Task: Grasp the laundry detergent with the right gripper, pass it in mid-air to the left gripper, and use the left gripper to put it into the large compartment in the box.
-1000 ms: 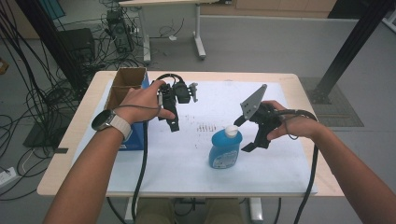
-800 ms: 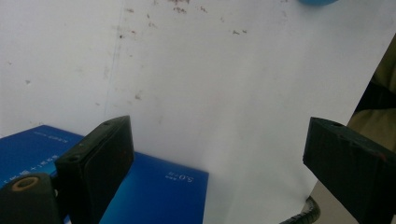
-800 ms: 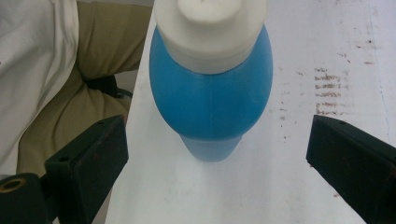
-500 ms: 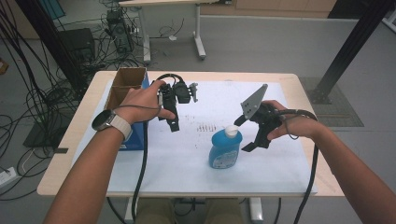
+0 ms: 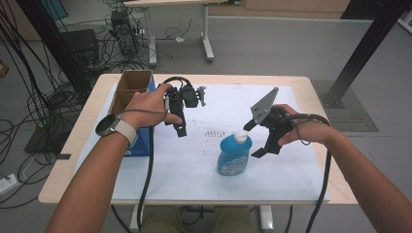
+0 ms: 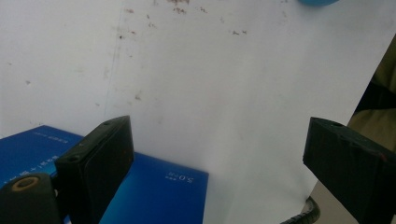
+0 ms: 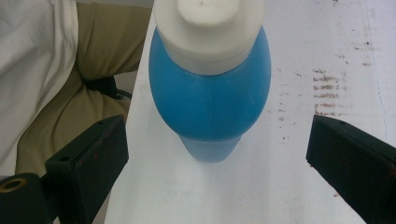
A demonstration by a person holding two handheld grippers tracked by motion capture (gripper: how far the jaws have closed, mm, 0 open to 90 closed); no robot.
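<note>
Still no movement is seen from a second ago: right gripper [image 5: 253, 140] is held released around upright blue bottle [image 5: 234, 154] mid-table, left gripper [image 5: 180, 130] released, empty, so grasp is pending.

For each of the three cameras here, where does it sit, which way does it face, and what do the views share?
High view: above the person's side, facing forward and down on the table; both forearms, left gripper, right gripper.
Left gripper view: on the left gripper, facing down at the white sheet and blue box; open fingers.
Right gripper view: on the right gripper, facing down on the blue bottle; open fingers, trousers.
Shared: the bottle.
</note>
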